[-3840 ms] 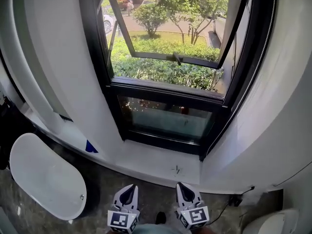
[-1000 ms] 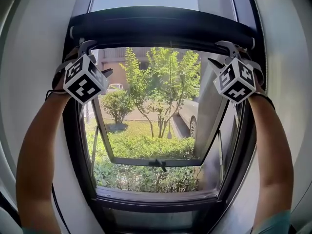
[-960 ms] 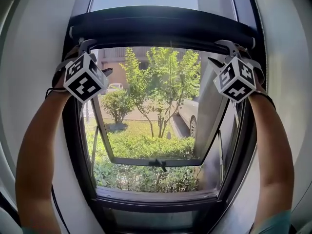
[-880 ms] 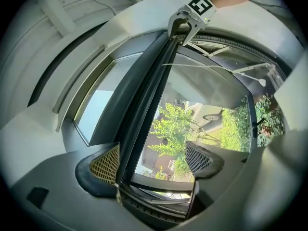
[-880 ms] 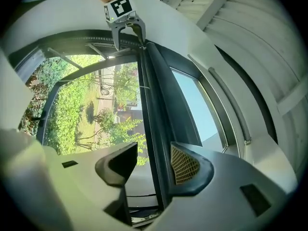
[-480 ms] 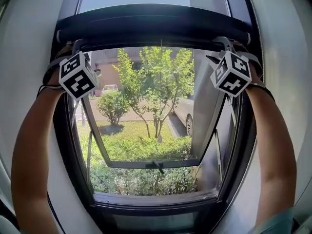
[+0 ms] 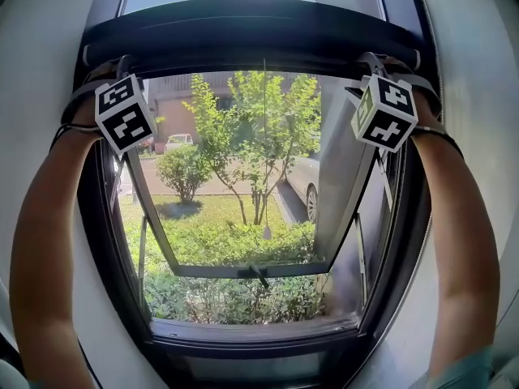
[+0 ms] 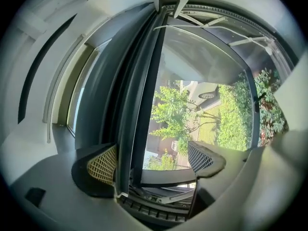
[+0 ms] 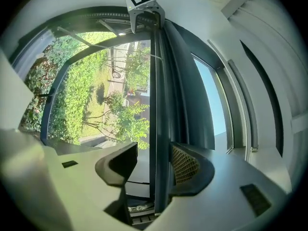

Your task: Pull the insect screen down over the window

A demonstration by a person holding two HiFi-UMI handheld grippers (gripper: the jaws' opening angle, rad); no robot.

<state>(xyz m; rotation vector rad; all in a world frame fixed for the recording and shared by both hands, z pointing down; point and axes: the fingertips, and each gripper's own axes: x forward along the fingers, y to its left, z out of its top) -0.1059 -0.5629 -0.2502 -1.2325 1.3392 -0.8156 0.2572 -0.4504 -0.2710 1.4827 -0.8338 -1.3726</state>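
Observation:
The insect screen's dark pull bar [image 7: 251, 43] runs across the top of the window, rolled up under its housing. I hold both grippers up at it. My left gripper [image 7: 120, 71] is at the bar's left end. In the left gripper view its jaws [image 8: 151, 161] are opening: the bar [image 8: 139, 95] lies against the left pad [image 8: 103, 165], with a wide gap to the other pad. My right gripper [image 7: 381, 67] is at the right end. In its own view [image 9: 154, 163] the bar [image 9: 159, 95] runs between the jaws beside the right pad [image 9: 185, 165], with a gap on the other side.
A thin cord with a small pull [image 7: 265, 232] hangs from the bar's middle. Below, the window sash [image 7: 243, 270] stands tilted outward over a hedge, a tree and a parked car. Dark frame posts [image 7: 105, 241] and white walls [image 7: 32, 71] close in both sides.
Both grippers came up from low near the floor to the top of the window. Over the last second they have shifted slightly up and outward along the bar.

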